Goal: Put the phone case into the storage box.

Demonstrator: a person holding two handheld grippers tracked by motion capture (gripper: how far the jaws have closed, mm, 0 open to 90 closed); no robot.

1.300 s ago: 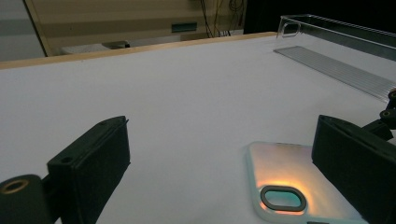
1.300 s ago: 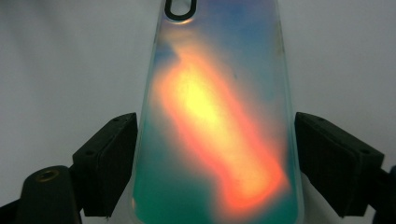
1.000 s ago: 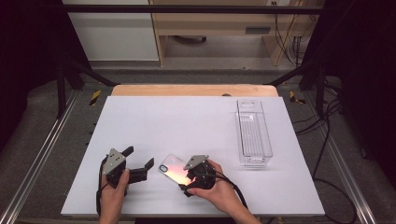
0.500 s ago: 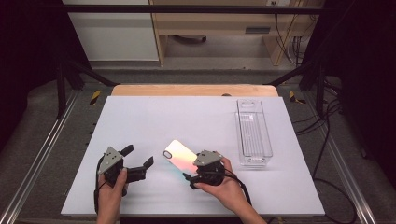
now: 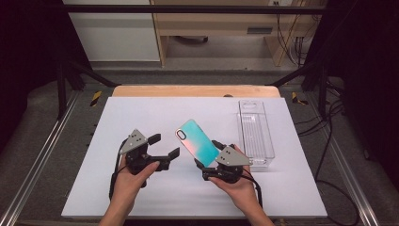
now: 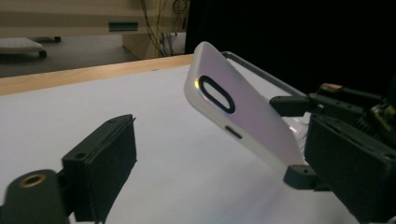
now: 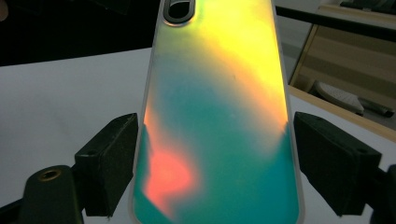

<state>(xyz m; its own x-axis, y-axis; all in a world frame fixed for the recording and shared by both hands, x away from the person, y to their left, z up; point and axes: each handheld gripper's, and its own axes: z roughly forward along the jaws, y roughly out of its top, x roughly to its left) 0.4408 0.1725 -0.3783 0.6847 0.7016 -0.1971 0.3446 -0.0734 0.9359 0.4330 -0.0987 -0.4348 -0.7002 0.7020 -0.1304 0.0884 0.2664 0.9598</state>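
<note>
My right gripper (image 5: 212, 151) clamps the iridescent phone case (image 5: 197, 141) at centre frame, tilted; my left gripper (image 5: 164, 147), jaws wide but just narrowing, holds nothing.

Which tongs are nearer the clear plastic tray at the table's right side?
Right. The right tongs, shut on the phone case, sit just beside the clear plastic tray; the left tongs stand farther off, beyond the case.

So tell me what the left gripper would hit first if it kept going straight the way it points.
Probably the phone case clamped in the right gripper: it lies ahead of the open left gripper, though depth is hard to judge.
</note>
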